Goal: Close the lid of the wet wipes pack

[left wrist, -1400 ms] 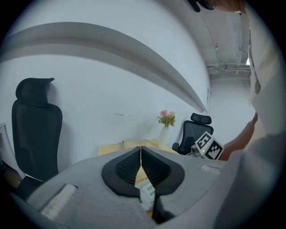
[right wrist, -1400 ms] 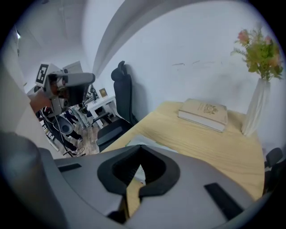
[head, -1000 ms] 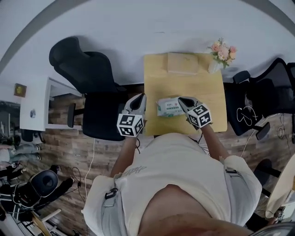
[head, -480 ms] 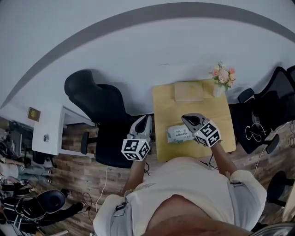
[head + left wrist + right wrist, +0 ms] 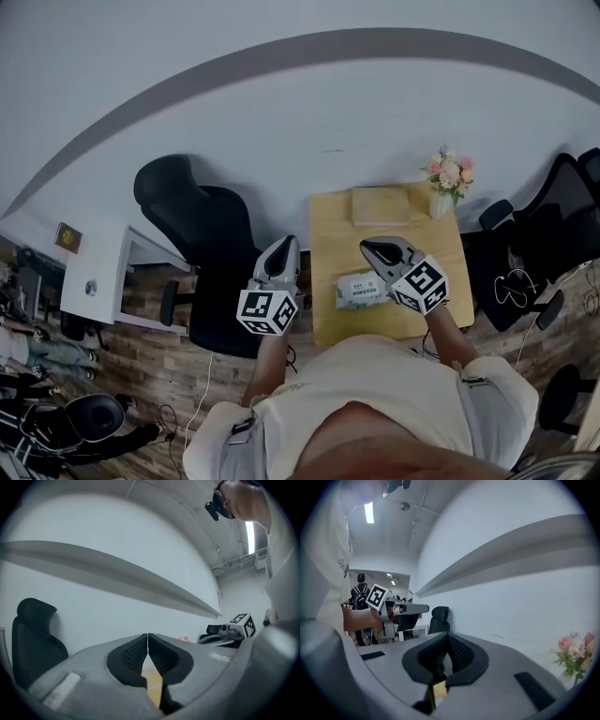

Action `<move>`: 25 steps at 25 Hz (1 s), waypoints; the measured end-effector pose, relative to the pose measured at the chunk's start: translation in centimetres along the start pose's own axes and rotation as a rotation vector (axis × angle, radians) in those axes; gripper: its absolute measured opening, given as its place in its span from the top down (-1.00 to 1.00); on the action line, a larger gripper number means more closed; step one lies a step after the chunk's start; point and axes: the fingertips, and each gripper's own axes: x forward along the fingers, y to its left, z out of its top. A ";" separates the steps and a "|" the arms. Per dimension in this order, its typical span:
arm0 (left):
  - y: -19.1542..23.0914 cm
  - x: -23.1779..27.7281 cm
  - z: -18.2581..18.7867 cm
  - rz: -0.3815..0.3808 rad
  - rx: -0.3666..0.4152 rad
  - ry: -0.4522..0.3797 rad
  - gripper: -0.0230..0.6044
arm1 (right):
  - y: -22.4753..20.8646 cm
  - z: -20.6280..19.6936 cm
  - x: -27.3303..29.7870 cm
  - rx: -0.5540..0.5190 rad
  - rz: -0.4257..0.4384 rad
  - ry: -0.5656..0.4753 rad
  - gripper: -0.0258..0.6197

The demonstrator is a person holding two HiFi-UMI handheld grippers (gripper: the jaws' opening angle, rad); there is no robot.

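Head view: we see the wet wipes pack (image 5: 361, 291), white with green print, lying flat near the front edge of the surface (image 5: 328, 225); its lid is too small to judge. The left tongs (image 5: 285, 244), off the surface's left edge, and the right tongs (image 5: 367, 247), above the pack, are both pressed closed, empty. The pack has not shifted since half a second ago. Beyond it bare wood runs to a box (image 5: 380, 205) and flowers (image 5: 447, 172).

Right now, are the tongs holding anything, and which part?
Nothing is held. The left tongs and right tongs are both shut and empty; the wet wipes pack lies on the table.
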 end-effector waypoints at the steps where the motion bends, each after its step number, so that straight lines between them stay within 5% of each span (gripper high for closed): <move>1: -0.2 0.2 0.2 -0.003 0.006 -0.003 0.87 | -0.1 0.5 0.0 -0.004 -0.004 -0.008 0.92; 25: -0.7 -0.4 -0.7 0.002 0.033 0.025 0.87 | -0.5 2.8 -0.4 0.077 -0.064 -0.078 0.92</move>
